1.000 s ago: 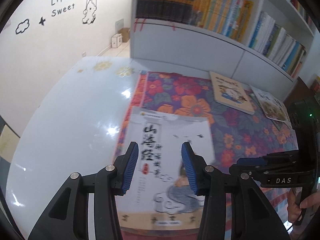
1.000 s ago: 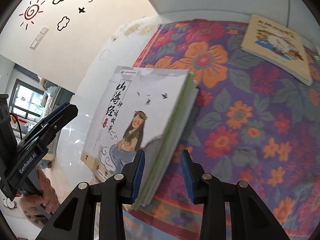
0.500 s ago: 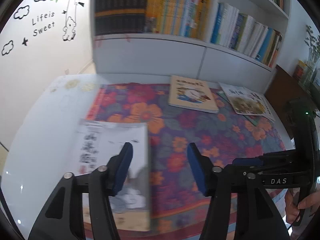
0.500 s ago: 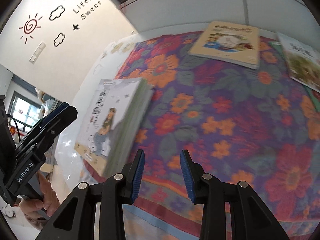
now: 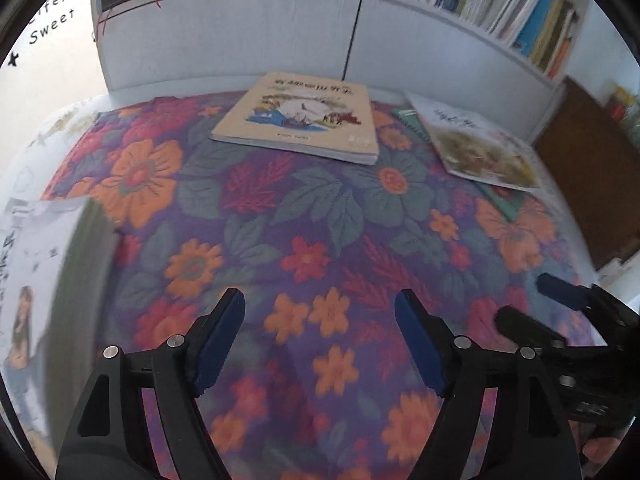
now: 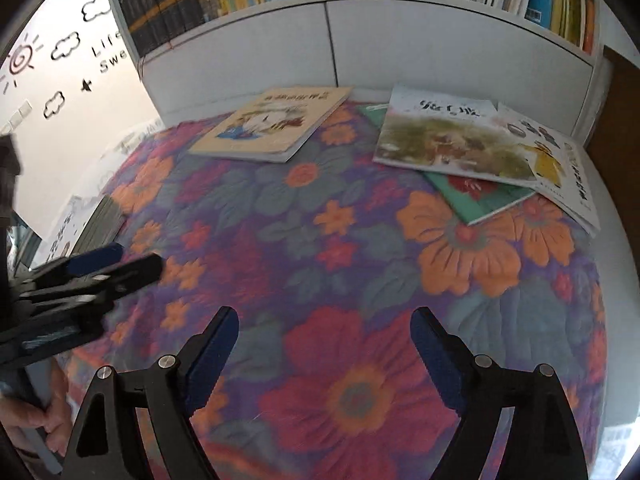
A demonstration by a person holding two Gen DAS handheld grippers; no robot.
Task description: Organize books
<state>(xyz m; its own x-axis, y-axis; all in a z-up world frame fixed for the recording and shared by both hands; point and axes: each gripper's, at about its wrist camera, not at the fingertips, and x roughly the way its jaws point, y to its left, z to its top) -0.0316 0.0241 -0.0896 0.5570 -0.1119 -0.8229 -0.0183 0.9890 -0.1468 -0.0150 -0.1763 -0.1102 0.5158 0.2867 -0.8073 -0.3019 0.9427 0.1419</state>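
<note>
A stack of books with a white illustrated cover lies at the table's left edge, also small at far left in the right wrist view as the book stack. A beige picture book lies flat at the back. Further right a green-and-white picture book overlaps a green book and a white-and-yellow book. My left gripper hangs over bare floral cloth, jaws opening, nothing between them. My right gripper does the same, jaws opening and empty.
A floral cloth covers the white table. Behind it stands a white bookshelf packed with upright books. A white wall with cloud decals is on the left. A hand grips the left tool's handle.
The right gripper let go of the white-cover book stack, which now lies at the left. Both grippers swung right across the cloth toward the loose books, and their jaws spread wider.
</note>
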